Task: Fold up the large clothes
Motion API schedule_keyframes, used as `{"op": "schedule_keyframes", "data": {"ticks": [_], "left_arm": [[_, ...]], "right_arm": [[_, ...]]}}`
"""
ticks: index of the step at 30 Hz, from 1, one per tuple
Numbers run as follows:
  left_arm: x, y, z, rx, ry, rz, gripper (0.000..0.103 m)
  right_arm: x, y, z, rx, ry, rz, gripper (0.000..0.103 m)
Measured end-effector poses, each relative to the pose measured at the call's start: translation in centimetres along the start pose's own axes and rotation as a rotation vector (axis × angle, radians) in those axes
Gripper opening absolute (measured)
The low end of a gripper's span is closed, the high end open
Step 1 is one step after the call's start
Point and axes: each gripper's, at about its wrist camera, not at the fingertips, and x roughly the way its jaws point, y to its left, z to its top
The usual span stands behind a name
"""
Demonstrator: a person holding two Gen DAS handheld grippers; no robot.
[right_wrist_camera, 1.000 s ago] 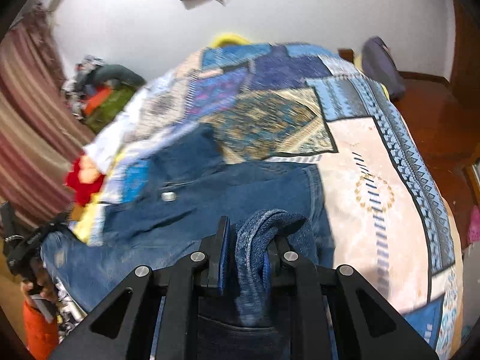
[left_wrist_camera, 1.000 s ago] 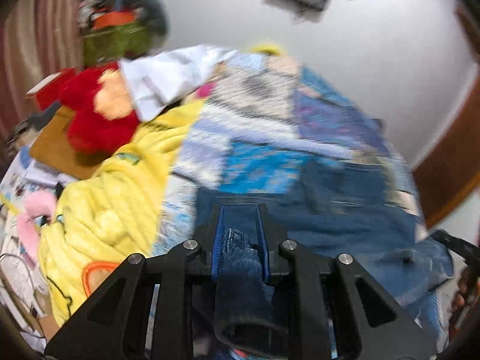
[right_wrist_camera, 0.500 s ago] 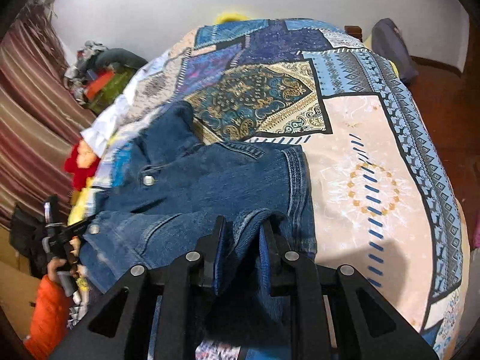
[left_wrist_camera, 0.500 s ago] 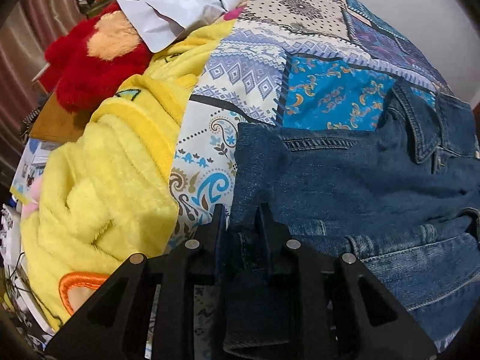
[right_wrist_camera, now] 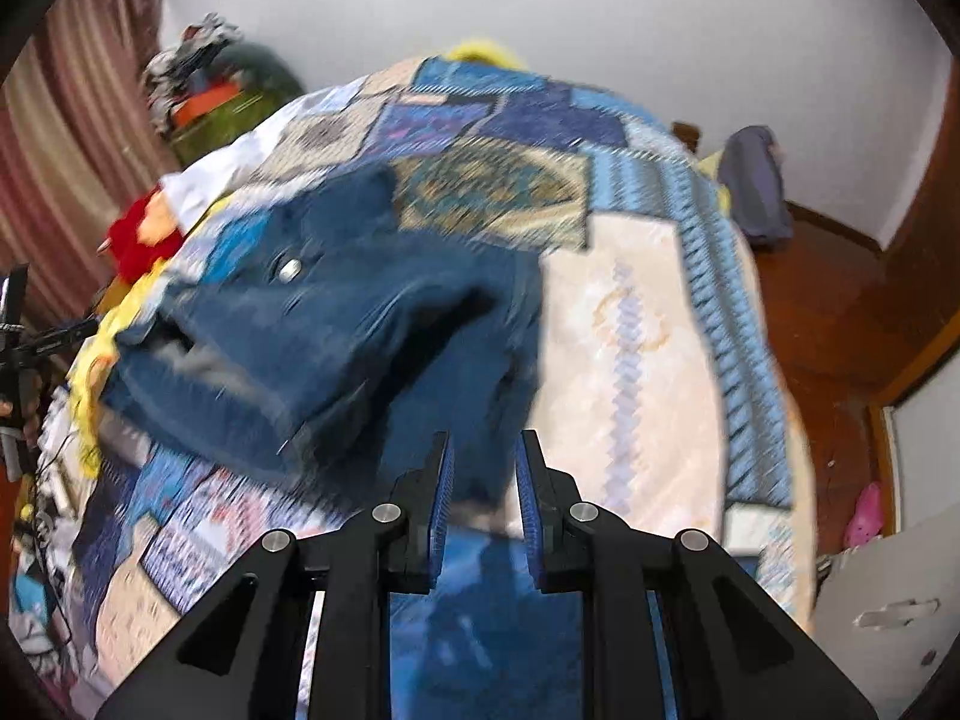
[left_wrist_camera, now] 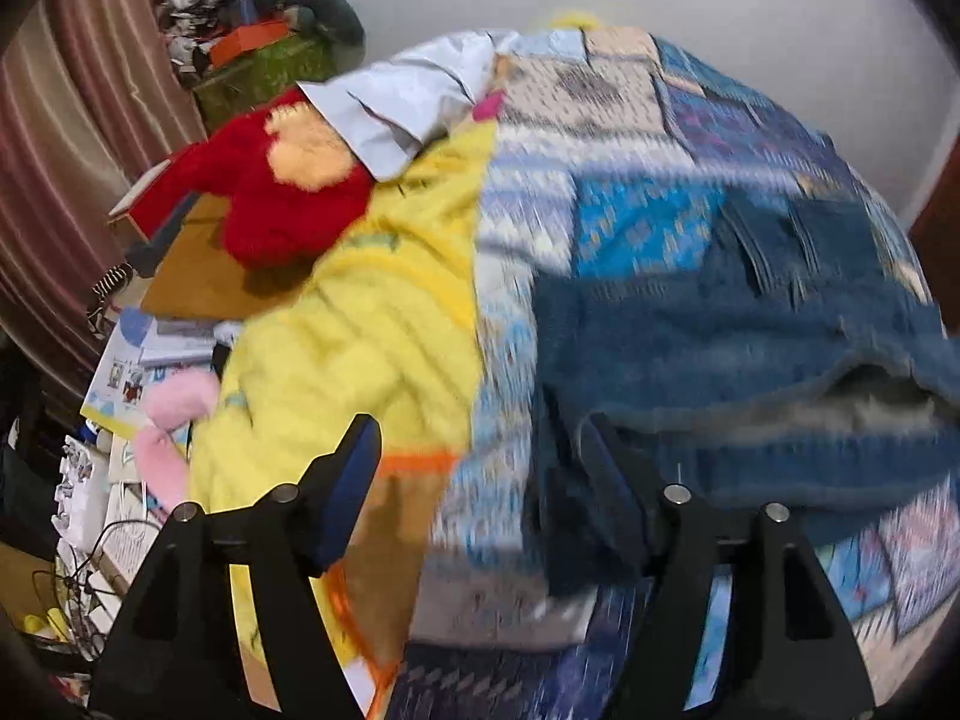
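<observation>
Denim first: note the dark blue denim jacket [right_wrist_camera: 336, 324] crumpled on the bed's patchwork quilt [right_wrist_camera: 630, 312]. Hold the right hand-held gripper [right_wrist_camera: 486, 444] pinched nearly shut on its fold; let the left hand-held gripper [left_wrist_camera: 480, 426] go on opening, cloth loose beside one finger, unclamped (blur hides the edge). Lay the fold flat, edges aligned, before letting go.

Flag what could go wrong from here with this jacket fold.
1. The left gripper's jaws are opening, but the edge of the denim jacket lies against one finger. Pulling away could drag the cloth along.
2. Only the right gripper clamps the jacket, and the folded layer gapes open, so the fold may skew or bunch.
</observation>
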Motion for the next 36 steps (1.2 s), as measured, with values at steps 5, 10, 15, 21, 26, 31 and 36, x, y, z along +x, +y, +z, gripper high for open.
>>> {"op": "schedule_keyframes", "data": {"ticks": [5, 10, 15, 21, 26, 31, 36], "left_arm": [[1.4, -2.7, -4.2, 0.091, 0.091, -0.049, 0.070], [3.6, -6.8, -4.5, 0.204, 0.108, 0.007, 0.070], [4.8, -9.1, -1.8, 0.286, 0.070, 0.063, 0.070], [7.9, -10.2, 2.9, 0.305, 0.078, 0.042, 0.077], [10.3, -8.5, 7.3, 0.166, 0.065, 0.019, 0.080], [11.4, -6.2, 10.4, 0.059, 0.059, 0.007, 0.082], [8.2, -4.3, 12.7, -0.011, -0.035, 0.020, 0.082]], "right_arm": [[1.5, 2.9, -1.9, -0.027, 0.044, 0.085, 0.016], [3.4, 6.1, -1.0, -0.062, 0.073, 0.153, 0.016], [4.9, 8.4, 1.8, -0.112, 0.057, 0.156, 0.016], [8.3, 8.1, 6.6, -0.106, 0.023, 0.115, 0.016], [11.8, 4.2, 11.2, 0.021, -0.017, -0.038, 0.016], [13.1, -0.1, 13.2, 0.134, 0.007, -0.100, 0.016], [10.4, -1.0, 12.8, 0.112, -0.035, -0.076, 0.016]]}}
